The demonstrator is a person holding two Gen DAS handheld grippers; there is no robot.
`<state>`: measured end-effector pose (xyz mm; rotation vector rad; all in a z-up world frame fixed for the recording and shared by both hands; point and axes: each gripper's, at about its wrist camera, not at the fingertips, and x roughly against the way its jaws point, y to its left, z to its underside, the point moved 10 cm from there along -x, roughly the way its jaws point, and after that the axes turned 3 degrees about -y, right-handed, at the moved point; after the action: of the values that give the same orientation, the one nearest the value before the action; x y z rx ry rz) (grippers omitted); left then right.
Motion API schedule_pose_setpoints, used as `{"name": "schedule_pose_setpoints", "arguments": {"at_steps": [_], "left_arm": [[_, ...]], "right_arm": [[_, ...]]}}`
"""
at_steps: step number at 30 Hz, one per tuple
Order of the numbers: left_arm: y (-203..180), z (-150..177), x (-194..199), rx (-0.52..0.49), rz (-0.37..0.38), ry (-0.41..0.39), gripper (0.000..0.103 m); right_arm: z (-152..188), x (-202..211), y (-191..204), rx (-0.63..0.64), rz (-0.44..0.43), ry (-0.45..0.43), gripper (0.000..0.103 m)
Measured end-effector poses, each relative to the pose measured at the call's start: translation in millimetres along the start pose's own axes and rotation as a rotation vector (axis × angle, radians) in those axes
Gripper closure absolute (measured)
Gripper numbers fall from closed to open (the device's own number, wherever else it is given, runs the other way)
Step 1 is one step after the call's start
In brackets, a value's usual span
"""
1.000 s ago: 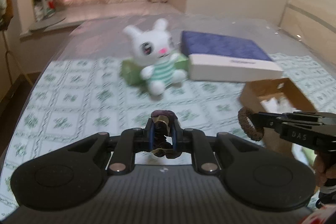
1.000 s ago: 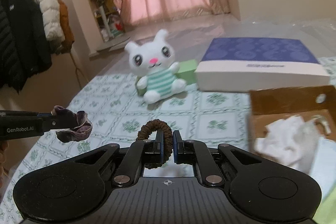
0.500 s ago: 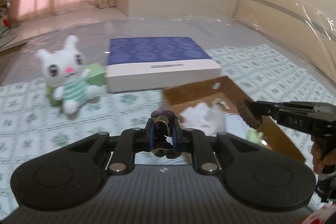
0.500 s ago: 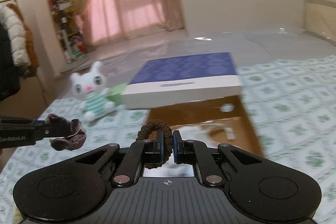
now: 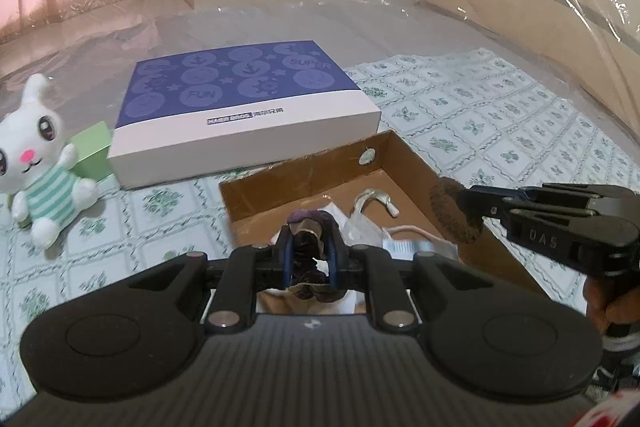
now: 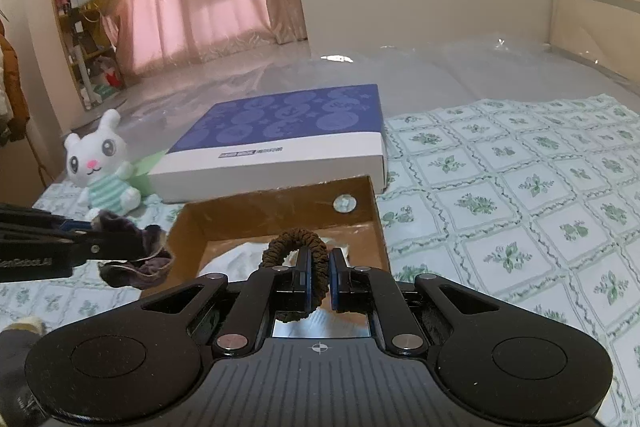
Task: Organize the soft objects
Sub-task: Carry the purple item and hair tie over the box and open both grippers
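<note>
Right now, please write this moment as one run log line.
left gripper: shut on purple scrunchie | right gripper: shut on brown hair tie | both near cardboard box | nothing released

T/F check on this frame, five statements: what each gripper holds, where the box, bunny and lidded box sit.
1. The left gripper holds a purple scrunchie. True.
2. The right gripper is empty. False: it is shut on a brown hair tie.
3. The cardboard box is empty. False: white items lie inside.
4. The bunny sits in the cardboard box. False: it sits on the patterned cloth, left of the box.
5. The blue-lidded box lies behind the cardboard box. True.
</note>
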<state>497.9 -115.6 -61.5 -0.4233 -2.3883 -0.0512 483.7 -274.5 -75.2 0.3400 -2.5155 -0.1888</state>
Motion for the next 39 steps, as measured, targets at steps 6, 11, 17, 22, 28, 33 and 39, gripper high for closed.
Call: {"name": "schedule_pose_setpoints", "arguments": {"at_steps": [6,11,17,22,28,33,39], "left_arm": [[0.7,-15.1,-32.5,-0.007,-0.014,0.027,0.087],[5.1,-20.2,-52.7,-0.026,-0.041,0.047,0.084],[11.1,-24.8,-63.7,-0.011,-0.051,0.06,0.067],[12.9,-26.7,-61.7,-0.023,-0.055,0.053,0.057],[17.5,-23.0,-57.0,-0.008,-0.05,0.06,0.056],[17.0,-18.6,-49.8,-0.016,-0.047,0.065,0.055],[14.0,-11.6,-34.1,-0.018,-0.045,0.078,0.05]], "right_arm": [[-9.1,-24.7,-8.1,-0.015,0.005,0.011,0.094],[-14.0,-37.9,-14.4,-0.03,0.01,0.018,0.094],[-19.6,-48.5,-14.9,-0.043,0.002,0.017,0.094],[-21.9,-53.1,-13.6,-0.045,-0.002,0.036,0.089],[-26.5,-48.1,-17.0,-0.069,-0.015,0.022,0.061],[-28.2,-37.8,-19.3,-0.092,-0.021,0.024,0.059],[-21.2,-17.8,-17.5,-0.089,-0.03,0.046,0.051]]}}
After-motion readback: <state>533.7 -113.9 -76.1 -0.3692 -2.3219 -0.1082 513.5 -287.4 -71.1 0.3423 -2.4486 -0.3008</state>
